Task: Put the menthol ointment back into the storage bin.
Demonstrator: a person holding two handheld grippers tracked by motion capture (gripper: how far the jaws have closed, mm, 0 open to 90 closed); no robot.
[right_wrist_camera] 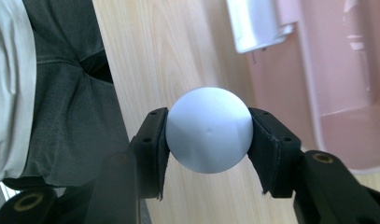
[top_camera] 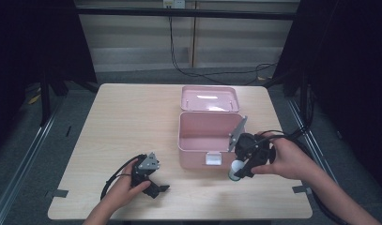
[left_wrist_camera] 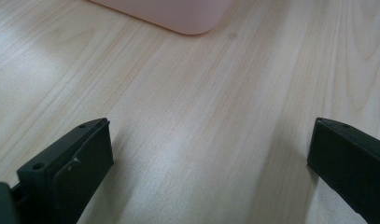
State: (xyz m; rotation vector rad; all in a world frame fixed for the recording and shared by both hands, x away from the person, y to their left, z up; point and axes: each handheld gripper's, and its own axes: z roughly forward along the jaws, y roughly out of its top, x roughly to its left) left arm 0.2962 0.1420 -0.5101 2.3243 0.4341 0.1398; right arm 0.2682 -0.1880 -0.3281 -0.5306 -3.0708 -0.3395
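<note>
A pink box (top_camera: 207, 133) sits open on a pale wooden table (top_camera: 123, 117), its lid (top_camera: 210, 98) laid back flat on the far side and its white latch (top_camera: 213, 158) facing the person. Just off the box's near right corner, the right gripper (top_camera: 238, 169) has its jaws clamped on a white object (top_camera: 235, 168) with a greenish base, held close above the table. In the right gripper view this object (right_wrist_camera: 209, 129) looks like a smooth white dome, pinched at its widest part between the two pads (right_wrist_camera: 160, 140), which probably keeps it from slipping. With the box open and apparently empty, the object is likely meant to go inside, though that is a guess. Well to the box's near left, the left gripper (top_camera: 155, 186) rests low at the table, held by a hand (top_camera: 125, 190). The left gripper view shows its jaws wide apart with nothing between them, pointing toward the box's corner (left_wrist_camera: 187, 21), perhaps waiting to steady the box.
</note>
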